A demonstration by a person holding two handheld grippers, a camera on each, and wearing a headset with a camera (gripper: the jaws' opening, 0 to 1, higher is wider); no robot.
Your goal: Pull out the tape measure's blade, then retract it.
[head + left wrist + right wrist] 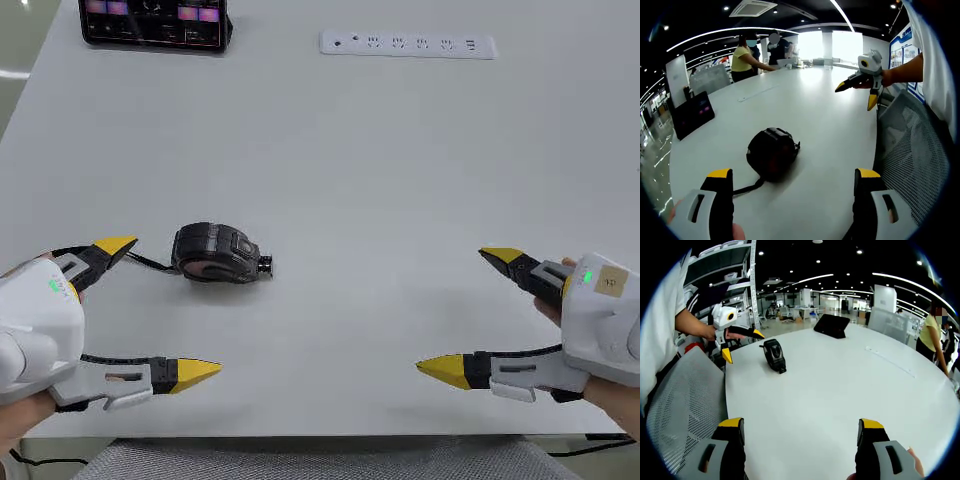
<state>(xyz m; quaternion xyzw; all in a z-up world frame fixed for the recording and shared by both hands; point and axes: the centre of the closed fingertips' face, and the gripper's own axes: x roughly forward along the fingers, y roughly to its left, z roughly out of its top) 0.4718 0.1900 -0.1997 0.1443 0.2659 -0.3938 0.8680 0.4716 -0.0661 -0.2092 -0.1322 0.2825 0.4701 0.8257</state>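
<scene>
Left tool (168,306), right tool (457,310): jaws spread wide

Black tape measure (218,254), perhaps reddish-faced; yellow-tipped fingers (195,371); white table (380,180).

Both my left hand-held gripper (168,306) and my right hand-held gripper (458,310) had a bulky white housing (35,325), pale grey slotted jaw arms, a black middle section and pointed yellow tips, with thin black cables (115,358) running along the jaws. A small green light (55,286) glowed on the left housing, and the right one carried another beside a tan sticker (612,283). The arm behind it wore a white short sleeve (932,55).
</scene>
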